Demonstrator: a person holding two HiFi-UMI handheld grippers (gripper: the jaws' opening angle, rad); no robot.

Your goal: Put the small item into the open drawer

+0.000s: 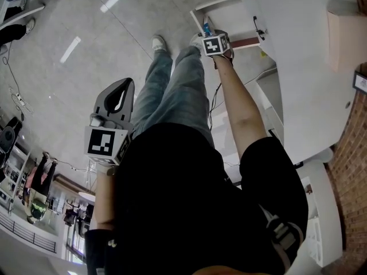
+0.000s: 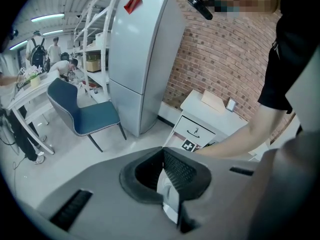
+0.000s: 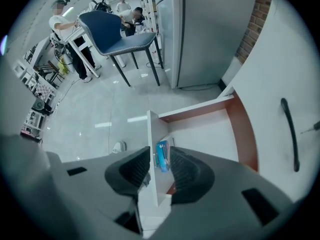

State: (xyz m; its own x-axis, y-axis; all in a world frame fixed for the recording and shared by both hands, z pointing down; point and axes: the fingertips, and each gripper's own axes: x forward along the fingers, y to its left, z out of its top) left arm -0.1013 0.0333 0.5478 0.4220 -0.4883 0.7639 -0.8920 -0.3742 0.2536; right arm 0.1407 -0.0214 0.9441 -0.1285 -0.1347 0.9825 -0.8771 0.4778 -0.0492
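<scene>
**Blue item inside the white drawer**

The right tongs (image 3: 159,154) hang released, their ribbed dark pads straddling the thin white front wall of the drawer (image 3: 210,134). The small flat blue item (image 3: 162,156) sits just inside against that wall. The left tongs (image 2: 161,151) are clenched on nothing.

Ahead of the left gripper (image 2: 162,149), a grey refrigerator (image 2: 145,59) stands by a brick wall (image 2: 220,54), with a blue chair (image 2: 82,115) to its left. The floor (image 2: 60,159) is pale glossy tile.
</scene>
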